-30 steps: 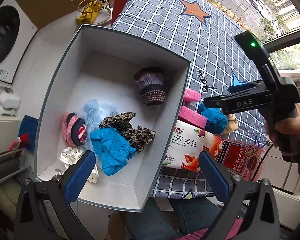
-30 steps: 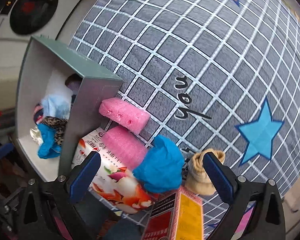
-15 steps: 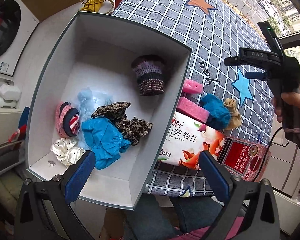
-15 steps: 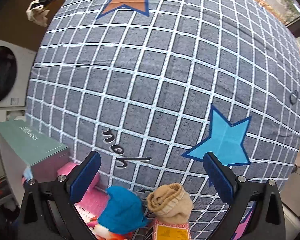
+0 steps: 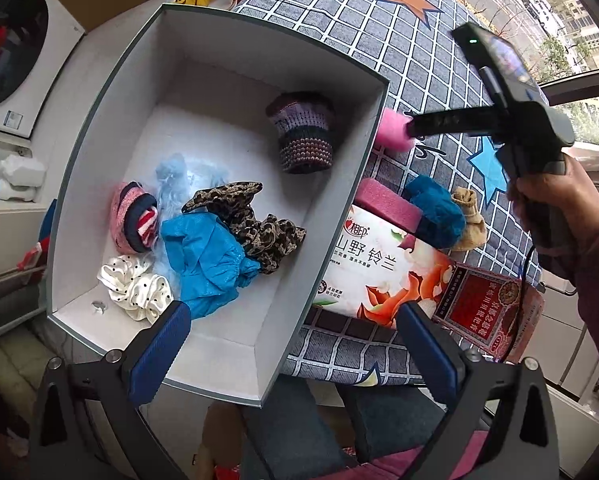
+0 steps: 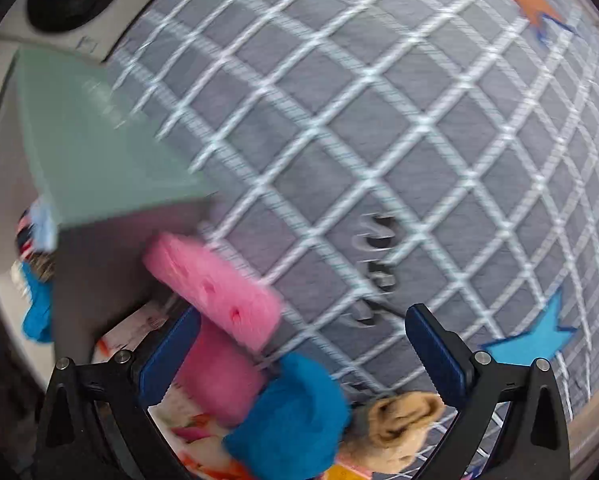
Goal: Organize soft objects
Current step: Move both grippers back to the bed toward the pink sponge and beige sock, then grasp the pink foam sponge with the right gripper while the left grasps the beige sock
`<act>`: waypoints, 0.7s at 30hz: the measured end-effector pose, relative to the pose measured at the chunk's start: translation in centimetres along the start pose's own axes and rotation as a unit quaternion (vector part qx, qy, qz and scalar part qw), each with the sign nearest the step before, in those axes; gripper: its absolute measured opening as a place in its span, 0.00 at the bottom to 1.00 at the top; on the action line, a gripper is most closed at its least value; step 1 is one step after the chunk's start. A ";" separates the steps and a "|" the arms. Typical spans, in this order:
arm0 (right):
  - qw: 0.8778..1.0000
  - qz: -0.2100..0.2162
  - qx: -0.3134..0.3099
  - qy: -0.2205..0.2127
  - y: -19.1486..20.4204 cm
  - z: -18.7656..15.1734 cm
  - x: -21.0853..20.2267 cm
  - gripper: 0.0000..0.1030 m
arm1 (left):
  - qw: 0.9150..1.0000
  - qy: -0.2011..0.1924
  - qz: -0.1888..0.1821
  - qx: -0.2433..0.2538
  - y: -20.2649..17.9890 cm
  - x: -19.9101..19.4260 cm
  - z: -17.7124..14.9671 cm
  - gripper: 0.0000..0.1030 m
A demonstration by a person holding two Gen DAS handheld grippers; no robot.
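Your left gripper (image 5: 291,344) hung open over the box (image 5: 335,216); only that view showed the socks inside. Your right gripper (image 6: 299,352) was open near the pink sponge (image 6: 215,284), blurred.

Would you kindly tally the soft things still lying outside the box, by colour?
Pink: 2, the light pink sponge and the darker pink sponge
Blue: 1, the blue sock
Tan: 1, the tan sock
Total: 4, all beside the box
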State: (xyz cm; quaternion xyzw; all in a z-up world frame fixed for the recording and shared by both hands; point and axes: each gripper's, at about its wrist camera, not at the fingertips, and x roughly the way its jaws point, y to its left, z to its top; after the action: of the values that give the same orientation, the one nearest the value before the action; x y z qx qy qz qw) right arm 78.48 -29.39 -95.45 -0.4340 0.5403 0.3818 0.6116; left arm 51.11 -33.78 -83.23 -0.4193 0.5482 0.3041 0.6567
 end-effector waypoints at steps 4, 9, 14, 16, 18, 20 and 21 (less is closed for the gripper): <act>0.985 0.048 0.162 -0.024 -8.3 -0.6 -1.7 1.00 | 1.000 -0.003 -0.008 0.005 -0.3 0.2 0.4 1.00; 0.979 0.144 0.142 0.010 -8.4 -2.7 -1.0 1.00 | 1.000 -0.005 -0.008 0.018 -1.2 0.2 1.0 1.00; 0.954 0.217 0.201 0.049 -2.8 -3.0 0.1 1.00 | 1.000 -0.010 0.003 0.023 -1.1 -0.3 0.7 1.00; 0.944 0.229 0.231 0.055 -1.4 -2.4 0.6 1.00 | 1.000 -0.008 0.002 0.018 -0.6 -0.3 0.4 1.00; 0.938 0.228 0.255 0.055 -0.6 -0.6 1.7 1.00 | 1.000 -0.009 0.000 0.013 -0.1 -0.4 0.2 1.00; 0.936 0.219 0.268 0.060 0.0 0.5 2.4 1.00 | 1.000 -0.012 -0.002 0.010 0.5 -0.6 -0.2 1.00; 0.935 0.216 0.274 0.063 0.6 0.6 2.8 1.00 | 1.000 -0.014 -0.003 0.010 0.8 -0.6 -0.3 1.00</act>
State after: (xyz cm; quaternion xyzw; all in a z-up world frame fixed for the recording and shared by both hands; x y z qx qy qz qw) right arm 78.44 -28.62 -98.25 -0.1453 0.7424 0.3135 0.5740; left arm 50.12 -33.67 -82.83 -0.4099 0.5408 0.3028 0.6692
